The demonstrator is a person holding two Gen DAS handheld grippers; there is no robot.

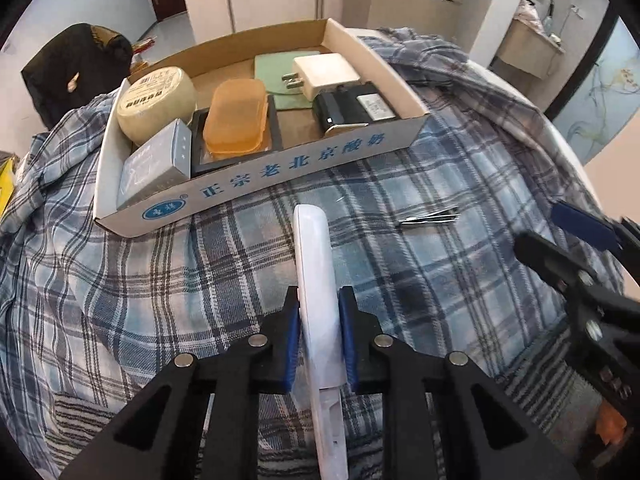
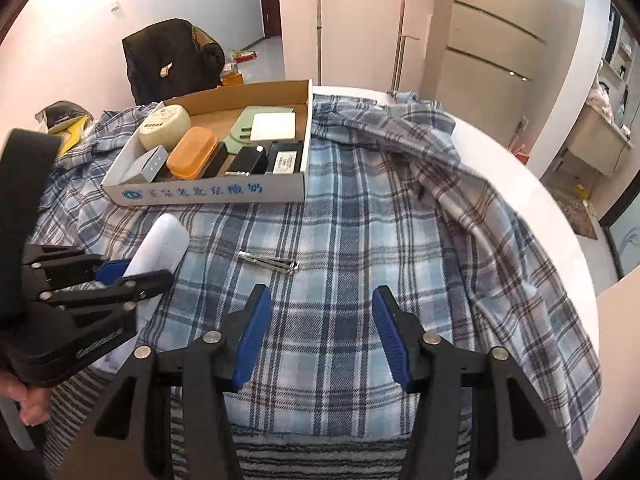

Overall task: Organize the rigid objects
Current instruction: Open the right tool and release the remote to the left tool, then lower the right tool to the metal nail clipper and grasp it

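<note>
left gripper: clamped on white remote — pointing steeply down
right gripper: jaws apart, empty
ahead: tweezers, cardboard tray

The left gripper clamps a white flat device edge-on above the plaid cloth; tweezers lie near the cardboard tray's front wall.

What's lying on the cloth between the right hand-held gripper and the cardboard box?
Metal tweezers lie between the right hand-held gripper and the cardboard box, on plaid cloth; right wrist view.
</note>
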